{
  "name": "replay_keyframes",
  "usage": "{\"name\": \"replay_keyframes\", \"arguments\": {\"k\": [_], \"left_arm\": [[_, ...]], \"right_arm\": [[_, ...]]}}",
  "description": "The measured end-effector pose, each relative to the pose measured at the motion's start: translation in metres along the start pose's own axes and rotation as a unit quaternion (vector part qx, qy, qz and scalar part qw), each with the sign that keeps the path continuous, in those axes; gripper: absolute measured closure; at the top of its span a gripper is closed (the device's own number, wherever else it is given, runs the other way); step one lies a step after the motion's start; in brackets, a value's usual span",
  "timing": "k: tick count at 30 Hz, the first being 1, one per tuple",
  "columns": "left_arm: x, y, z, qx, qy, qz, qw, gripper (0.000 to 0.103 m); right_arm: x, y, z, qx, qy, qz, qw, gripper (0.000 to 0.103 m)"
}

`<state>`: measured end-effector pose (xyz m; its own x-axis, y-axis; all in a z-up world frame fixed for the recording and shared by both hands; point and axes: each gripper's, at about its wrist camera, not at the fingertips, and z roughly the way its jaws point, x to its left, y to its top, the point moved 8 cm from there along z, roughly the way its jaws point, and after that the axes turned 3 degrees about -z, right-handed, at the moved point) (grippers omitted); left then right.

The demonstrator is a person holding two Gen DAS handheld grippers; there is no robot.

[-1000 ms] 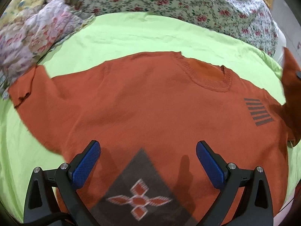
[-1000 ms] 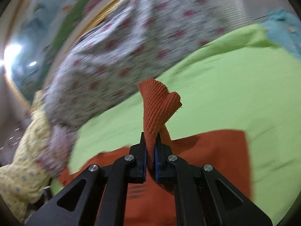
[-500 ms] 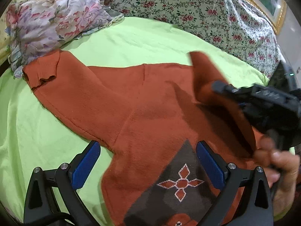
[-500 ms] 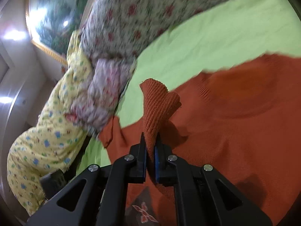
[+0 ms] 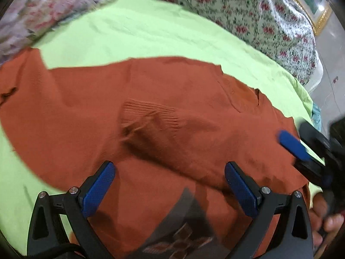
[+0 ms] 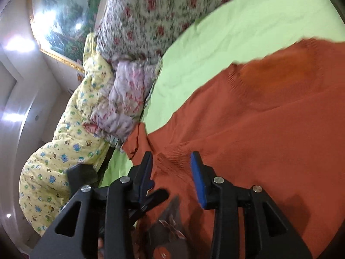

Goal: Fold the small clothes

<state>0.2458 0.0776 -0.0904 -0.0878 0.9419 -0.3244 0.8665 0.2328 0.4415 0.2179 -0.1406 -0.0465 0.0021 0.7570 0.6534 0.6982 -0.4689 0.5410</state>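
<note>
Both grippers, left (image 5: 168, 185) & right (image 6: 171, 172): black frames w/ triangular cutouts, silver screws, blue textured pads (image 5: 98, 188); bare-skinned hand (image 5: 327, 218).

- Sweater (image 5: 172, 112) spread on the sheet (image 5: 151, 34), beneath and ahead of the left fingers (image 5: 98, 188).
- Sleeve (image 5: 168, 133) folded across the sweater's body, cuff (image 5: 148, 116) just ahead, between the fingers.
- Right gripper (image 5: 301, 155) to the right of the right-hand finger, over the sweater's edge.
- Quilt (image 5: 248, 10) behind the sheet, far ahead.
- Bundle (image 6: 127, 99) left of the right gripper's fingers (image 6: 198, 179), beside the other sleeve (image 6: 135, 142).
</note>
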Motion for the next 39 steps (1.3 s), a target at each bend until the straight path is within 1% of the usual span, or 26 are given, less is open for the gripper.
{"name": "replay_keyframes", "arguments": {"k": [3,4,5,6,7,9,11,13,15,17,19,21,22,23,24,25,26,27,28,29,30,31,32,34,36,39], "left_arm": [[-0.005,0.007,0.017,0.009,0.0,-0.01,0.9999,0.003],[-0.006,0.011,0.023,0.004,0.009,-0.011,0.9999,0.009],[-0.008,0.015,0.025,-0.004,0.015,-0.006,0.9999,0.019],[-0.012,0.019,0.024,-0.017,0.023,0.009,0.9995,0.06],[-0.014,0.019,0.023,-0.017,0.027,0.018,0.9993,0.097],[-0.016,0.02,0.009,-0.033,-0.008,0.013,0.9993,0.095],[-0.011,0.019,-0.011,-0.074,-0.011,0.026,0.9969,0.095],[0.002,0.014,-0.009,-0.063,-0.005,0.014,0.9979,0.088],[0.014,0.006,0.004,-0.028,-0.016,-0.005,0.9995,0.083],[0.02,0.001,0.01,-0.015,-0.029,-0.016,0.9994,0.074],[0.016,0.0,0.01,-0.013,-0.057,-0.02,0.9981,0.048],[0.01,-0.001,0.01,-0.014,-0.065,-0.016,0.9977,0.037],[0.01,-0.001,0.009,-0.016,-0.058,-0.012,0.9981,0.035],[0.009,0.001,0.01,-0.017,-0.049,-0.008,0.9986,0.035],[0.007,0.002,0.012,-0.019,-0.041,-0.003,0.999,0.037],[0.007,0.002,0.013,-0.019,-0.035,0.004,0.9992,0.043],[0.006,-0.001,0.009,-0.02,-0.029,0.013,0.9993,0.052],[0.005,-0.004,0.009,-0.02,-0.021,0.026,0.9993,0.076],[0.001,-0.006,0.012,-0.015,-0.012,0.04,0.999,0.084],[0.0,-0.006,0.012,-0.015,-0.01,0.047,0.9987,0.085],[-0.003,-0.007,0.009,-0.018,-0.009,0.057,0.9982,0.092],[-0.01,-0.005,0.004,-0.026,-0.013,0.071,0.9971,0.093],[-0.017,-0.004,-0.001,-0.035,-0.021,0.081,0.9959,0.093],[-0.032,-0.002,-0.009,-0.05,-0.041,0.101,0.9928,0.093],[-0.037,-0.003,-0.006,-0.054,-0.028,0.116,0.9913,0.093],[-0.028,-0.01,0.01,-0.033,-0.019,0.112,0.9929,0.092]], "right_arm": [[-0.011,0.0,-0.039,-0.03,-0.026,0.0,0.999,0.064],[-0.016,-0.001,-0.054,-0.044,-0.034,0.001,0.998,0.062],[-0.023,-0.002,-0.068,-0.057,-0.044,0.005,0.997,0.06],[-0.029,-0.003,-0.078,-0.068,-0.052,0.011,0.996,0.06],[-0.035,-0.005,-0.089,-0.079,-0.059,0.017,0.995,0.06],[-0.048,-0.007,-0.11,-0.096,-0.073,0.031,0.992,0.06],[-0.06,-0.01,-0.132,-0.113,-0.086,0.039,0.989,0.06],[-0.072,-0.012,-0.153,-0.131,-0.105,0.041,0.985,0.06],[-0.085,-0.012,-0.171,-0.147,-0.127,0.047,0.98,0.06],[-0.1,-0.009,-0.186,-0.16,-0.147,0.056,0.974,0.06],[-0.113,-0.003,-0.198,-0.165,-0.181,0.062,0.968,0.059],[-0.126,0.007,-0.206,-0.163,-0.237,0.051,0.956,0.057],[-0.135,0.014,-0.208,-0.156,-0.269,0.043,0.95,0.051],[-0.144,0.02,-0.206,-0.141,-0.293,0.037,0.945,0.046],[-0.151,0.025,-0.203,-0.127,-0.308,0.032,0.942,0.046],[-0.161,0.031,-0.197,-0.111,-0.322,0.029,0.94,0.046],[-0.167,0.035,-0.192,-0.101,-0.327,0.027,0.939,0.046],[-0.173,0.039,-0.182,-0.083,-0.332,0.023,0.939,0.046],[-0.179,0.042,-0.17,-0.061,-0.337,0.019,0.939,0.046],[-0.183,0.042,-0.161,-0.043,-0.343,0.012,0.938,0.047],[-0.188,0.041,-0.149,-0.019,-0.35,0.0,0.936,0.052],[-0.189,0.042,-0.144,-0.012,-0.358,-0.013,0.933,0.093],[-0.187,0.045,-0.144,-0.013,-0.363,-0.027,0.931,0.092],[-0.18,0.061,-0.165,-0.049,-0.356,-0.028,0.933,0.093],[-0.181,0.073,-0.186,-0.076,-0.372,-0.034,0.924,0.093],[-0.194,0.072,-0.186,-0.062,-0.383,-0.041,0.921,0.093]]}}
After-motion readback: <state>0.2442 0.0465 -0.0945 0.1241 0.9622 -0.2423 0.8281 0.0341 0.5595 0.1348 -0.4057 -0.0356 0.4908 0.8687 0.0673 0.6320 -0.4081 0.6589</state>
